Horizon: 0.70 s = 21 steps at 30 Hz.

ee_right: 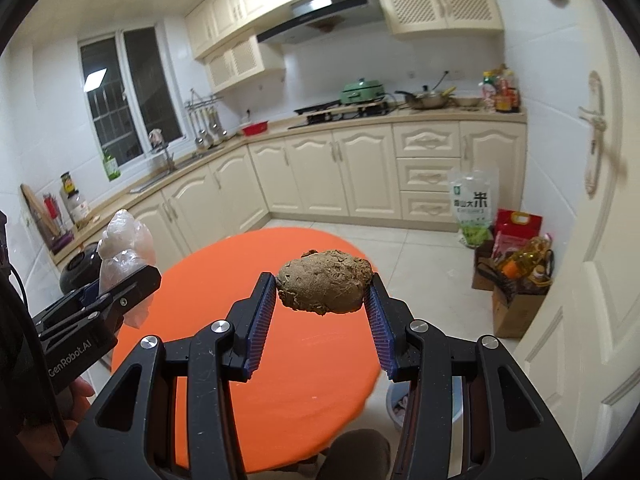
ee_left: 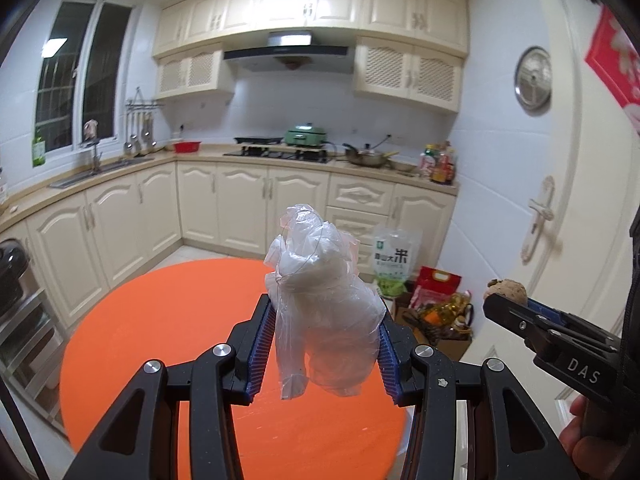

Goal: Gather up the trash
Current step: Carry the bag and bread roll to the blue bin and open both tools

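A crumpled clear plastic bag [ee_left: 324, 300] is pinched between the blue pads of the left gripper [ee_left: 326, 344], its jaws partly closed and pressing on the bag from both sides, held in the air above the round orange table [ee_left: 160, 340]. The bag's loose end hangs down below the fingers. To its right, a brown, lumpy ball of crumpled paper [ee_right: 325, 282] sits clamped between the pads of the right gripper [ee_right: 322, 312], likewise about a third open and gripping it at both sides, above the table's middle. The two grippers are held side by side, near each other but apart, each carried by a hand [ee_left: 580, 436] of a person at the table's near edge. Beyond the table's far edge run cream kitchen cabinets [ee_left: 240, 196] with a stove [ee_left: 280, 154] and a green cooker [ee_left: 306, 136] on the counter. A bag of rice [ee_right: 472, 204] and a cardboard box [ee_right: 516, 308] of groceries stand on the floor beside a white door [ee_right: 592, 200].
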Motion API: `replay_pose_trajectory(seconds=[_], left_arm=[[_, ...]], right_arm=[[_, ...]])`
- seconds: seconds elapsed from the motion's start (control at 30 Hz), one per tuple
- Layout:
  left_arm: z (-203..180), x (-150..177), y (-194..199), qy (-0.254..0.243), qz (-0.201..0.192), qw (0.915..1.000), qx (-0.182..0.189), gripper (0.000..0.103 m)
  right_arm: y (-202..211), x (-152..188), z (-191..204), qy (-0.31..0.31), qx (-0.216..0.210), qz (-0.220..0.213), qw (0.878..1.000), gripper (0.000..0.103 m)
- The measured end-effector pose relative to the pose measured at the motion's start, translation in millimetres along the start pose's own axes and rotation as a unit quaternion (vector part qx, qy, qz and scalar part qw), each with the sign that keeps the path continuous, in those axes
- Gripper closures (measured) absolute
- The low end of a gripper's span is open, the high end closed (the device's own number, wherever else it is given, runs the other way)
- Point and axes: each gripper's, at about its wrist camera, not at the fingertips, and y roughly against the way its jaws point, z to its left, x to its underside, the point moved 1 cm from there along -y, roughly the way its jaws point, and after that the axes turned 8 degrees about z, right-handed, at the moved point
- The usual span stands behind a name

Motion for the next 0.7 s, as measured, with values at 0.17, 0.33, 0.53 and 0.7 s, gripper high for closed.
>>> replay_pose_trajectory(seconds=[0.17,0.33,0.53,0.7], left_arm=[[-4.3,-11.0,-8.3,-0.017,-0.003,0.9997,0.015,0.06],[-10.2,-33.5,-27.4,-0.026,-0.002,0.9993,0.025,0.06],[-24.6,-56.3,-73.4,-0.042,0.032,0.9972,0.052,0.06],[-48.6,-59.1,-131.8,-0.064,0.099,0.9896,0.083,0.06]], right_arm=[[9.8,-3.5,-26.4,-0.014,0.009,-0.01,1.0,0.061],[13.4,-8.9,-52.1,-0.028,0.016,-0.016,0.999,0.061],[-4.1,-12.9,-97.1,-0.064,0.031,-0.005,0.997,0.06],[-46.2,-7.9,-158.2,-0.104,0.047,0.035,0.993,0.06]])
